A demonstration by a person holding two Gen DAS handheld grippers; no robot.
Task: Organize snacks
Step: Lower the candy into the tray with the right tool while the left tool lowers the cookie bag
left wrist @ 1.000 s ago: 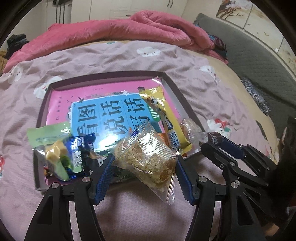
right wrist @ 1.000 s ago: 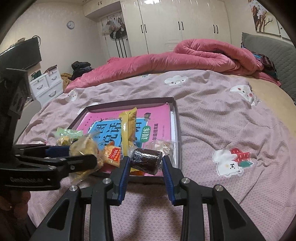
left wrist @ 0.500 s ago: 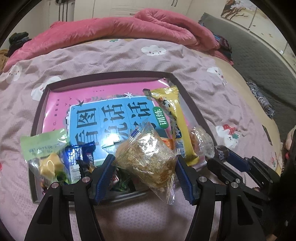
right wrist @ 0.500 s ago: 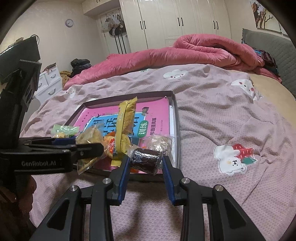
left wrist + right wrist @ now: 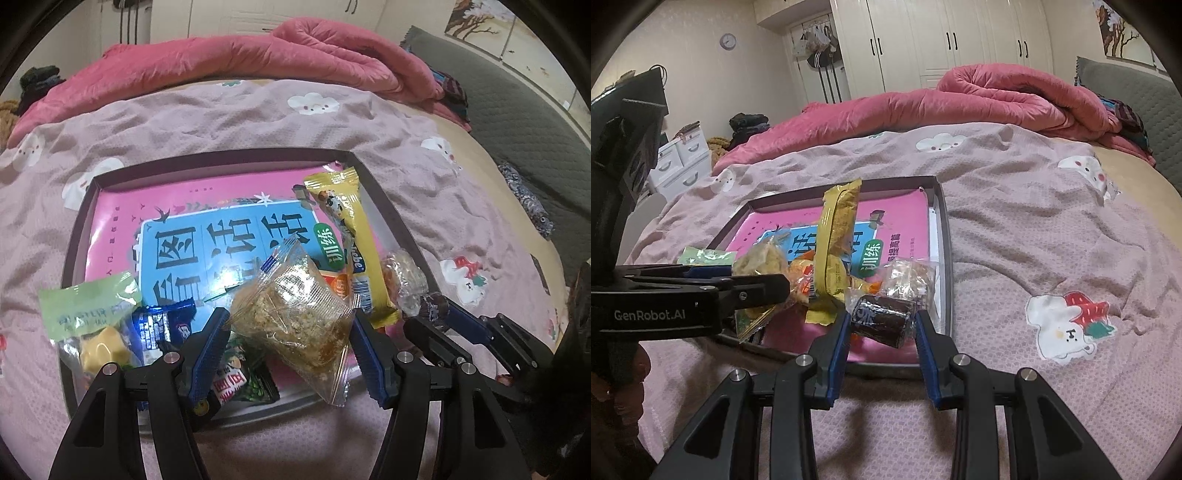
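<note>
My left gripper [image 5: 290,325] is shut on a clear packet of crumbly golden snack [image 5: 295,317] and holds it over the near edge of a dark tray [image 5: 388,210]. My right gripper [image 5: 881,314] is shut on a dark brown wrapped roll [image 5: 882,319] above the tray's near right corner [image 5: 947,266]. In the tray lie a pink and blue book [image 5: 207,236], a long yellow bar [image 5: 351,247], a clear wrapped cake [image 5: 404,275], a green packet [image 5: 88,306], a blue packet [image 5: 162,326] and a green and red packet [image 5: 240,382].
The tray rests on a pink bedspread with cloud prints [image 5: 1052,229]. A rumpled red quilt [image 5: 979,96] lies at the far side. A grey headboard [image 5: 517,107] runs along the right. White drawers [image 5: 679,162] and wardrobes [image 5: 942,40] stand beyond the bed.
Both grippers have moved forward over the tray's near edge with their snacks still held. The tray and its contents look larger and closer.
</note>
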